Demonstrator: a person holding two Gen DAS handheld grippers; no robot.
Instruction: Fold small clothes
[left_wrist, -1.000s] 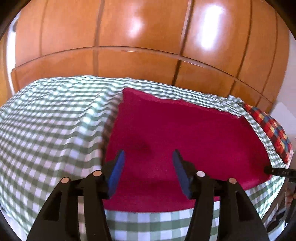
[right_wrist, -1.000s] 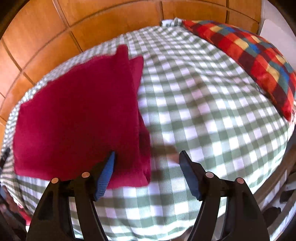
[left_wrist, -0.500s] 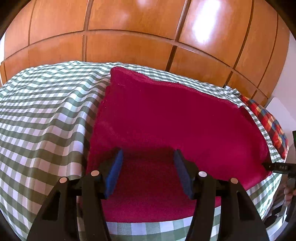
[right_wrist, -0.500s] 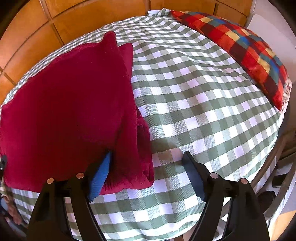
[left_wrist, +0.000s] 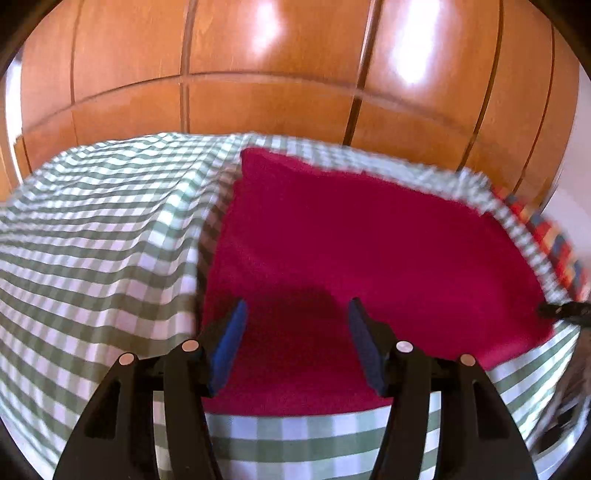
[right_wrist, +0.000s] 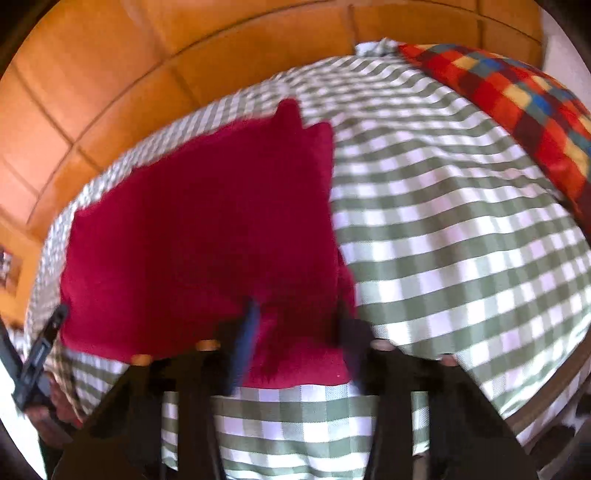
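Observation:
A dark red garment (left_wrist: 351, 251) lies folded flat on the green-and-white checked bedspread (left_wrist: 103, 240). My left gripper (left_wrist: 297, 317) is open and empty, its blue pads over the garment's near left part. In the right wrist view the same garment (right_wrist: 207, 229) fills the left half. My right gripper (right_wrist: 299, 321) is open over the garment's near right corner, where a doubled edge shows; this view is blurred. The right gripper's tip (left_wrist: 561, 310) shows at the garment's right edge in the left wrist view.
A glossy wooden wardrobe (left_wrist: 295, 74) stands behind the bed. A multicoloured checked cushion (right_wrist: 517, 110) lies at the bed's far right. The bed's near edge (right_wrist: 295, 424) drops away below the grippers. The left gripper's black body (right_wrist: 40, 354) shows at the left.
The left gripper has pulled back and tilted up from the garment. The right gripper has shifted left, so both its fingers now stand over the garment's near right corner. The garment has not moved.

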